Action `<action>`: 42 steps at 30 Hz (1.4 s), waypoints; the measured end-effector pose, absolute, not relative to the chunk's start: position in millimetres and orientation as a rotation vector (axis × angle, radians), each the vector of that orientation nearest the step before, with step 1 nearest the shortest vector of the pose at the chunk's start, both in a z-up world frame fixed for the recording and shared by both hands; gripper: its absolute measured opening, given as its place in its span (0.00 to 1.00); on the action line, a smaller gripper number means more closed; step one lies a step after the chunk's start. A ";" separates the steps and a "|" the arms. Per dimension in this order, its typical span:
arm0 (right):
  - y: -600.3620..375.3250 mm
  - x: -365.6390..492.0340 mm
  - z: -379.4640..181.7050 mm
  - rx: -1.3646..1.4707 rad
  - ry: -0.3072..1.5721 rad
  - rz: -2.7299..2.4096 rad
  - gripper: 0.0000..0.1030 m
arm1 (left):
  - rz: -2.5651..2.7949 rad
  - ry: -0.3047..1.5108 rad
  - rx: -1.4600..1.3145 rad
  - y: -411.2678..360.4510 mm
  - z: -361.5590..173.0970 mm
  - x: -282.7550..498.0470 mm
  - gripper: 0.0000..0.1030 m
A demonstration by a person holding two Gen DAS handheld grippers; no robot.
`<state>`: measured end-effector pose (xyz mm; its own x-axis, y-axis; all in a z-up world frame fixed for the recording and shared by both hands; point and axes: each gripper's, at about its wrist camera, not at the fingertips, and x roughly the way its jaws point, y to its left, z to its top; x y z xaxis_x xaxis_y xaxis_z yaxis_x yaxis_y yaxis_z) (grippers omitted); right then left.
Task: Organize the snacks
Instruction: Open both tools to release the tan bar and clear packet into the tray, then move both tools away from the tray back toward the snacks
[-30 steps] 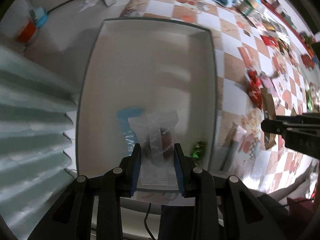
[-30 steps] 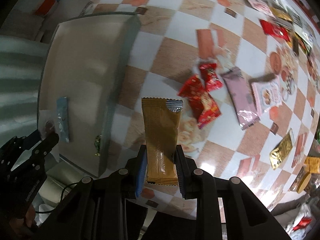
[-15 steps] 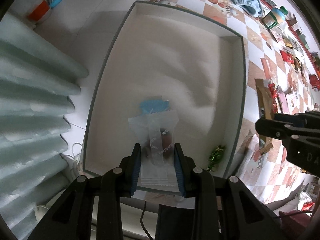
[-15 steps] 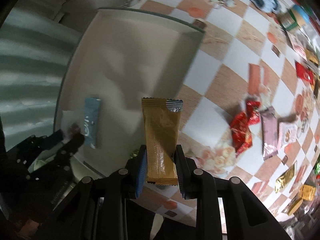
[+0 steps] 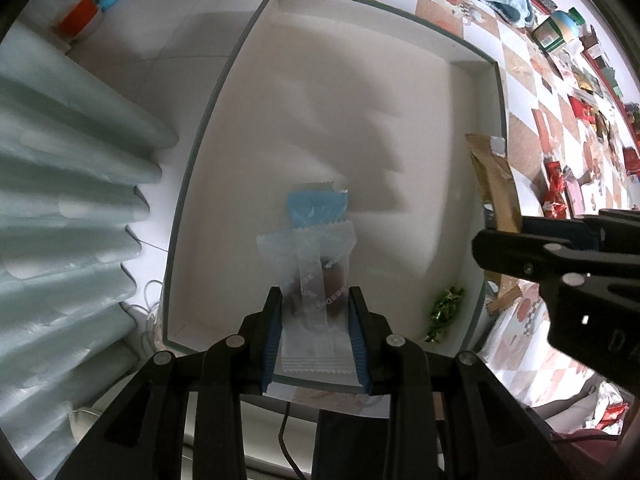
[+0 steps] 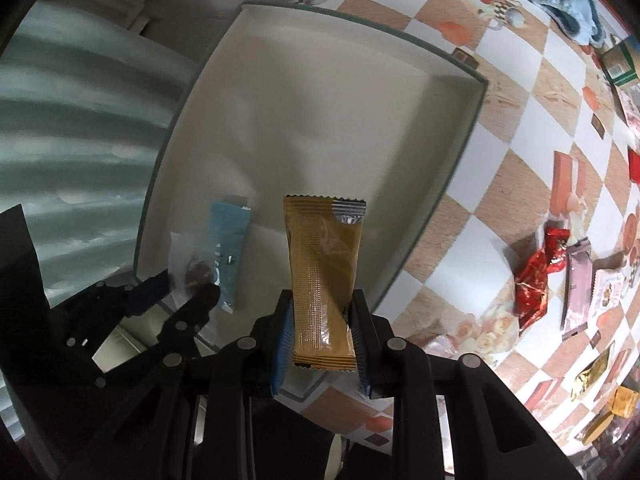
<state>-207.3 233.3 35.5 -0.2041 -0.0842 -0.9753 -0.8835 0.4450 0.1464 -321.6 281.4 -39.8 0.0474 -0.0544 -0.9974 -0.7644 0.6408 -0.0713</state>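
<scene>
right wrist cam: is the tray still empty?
No, a blue packet already lies flat inside the white tray, near its left wall.

Inside one shallow white rectangular tray (image 5: 486,128) lay one blue foil packet (image 5: 318,208) and one green-wrapped candy (image 5: 444,312). One translucent white sachet (image 5: 310,280) and one tan foil packet (image 6: 322,276) were each gripped. Two red wrappers (image 6: 538,276) lay on the chequered cloth.
</scene>
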 end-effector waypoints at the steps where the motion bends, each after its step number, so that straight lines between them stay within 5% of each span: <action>1: 235.4 -209.9 34.2 -0.864 1.615 0.923 0.28 | 0.624 1.443 -0.734 281.3 -40.2 -321.7 0.35; 7: 248.8 -229.2 29.3 -0.868 1.621 0.899 0.29 | 0.638 1.434 -0.702 274.8 -35.4 -319.7 0.70; 8: 248.3 -230.5 30.8 -0.866 1.621 0.894 0.41 | 0.637 1.432 -0.697 273.9 -34.3 -319.0 0.72; 9: 249.2 -229.0 30.2 -0.862 1.621 0.886 0.70 | 0.638 1.433 -0.692 273.3 -33.8 -318.1 0.76; 11: 246.9 -225.0 34.7 -0.831 1.600 0.879 0.84 | 0.641 1.434 -0.682 272.2 -32.2 -316.3 0.77; 19: 217.8 -191.1 39.8 -0.772 1.608 0.773 0.86 | 0.625 1.436 -0.649 265.8 -32.9 -311.0 0.77; 20: 211.2 -186.5 38.5 -0.762 1.616 0.756 1.00 | 0.621 1.435 -0.642 264.2 -32.5 -309.3 0.77; 42: 102.0 -202.8 -36.4 -0.705 1.840 0.451 1.00 | 0.532 1.532 -0.522 227.4 -35.3 -294.9 0.78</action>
<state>-202.8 102.0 -36.4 -0.2609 -0.2544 -0.9312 -0.6565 0.7540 -0.0221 -294.9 227.4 -35.3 -0.0258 -0.0024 -0.9997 -0.6212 0.7835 0.0142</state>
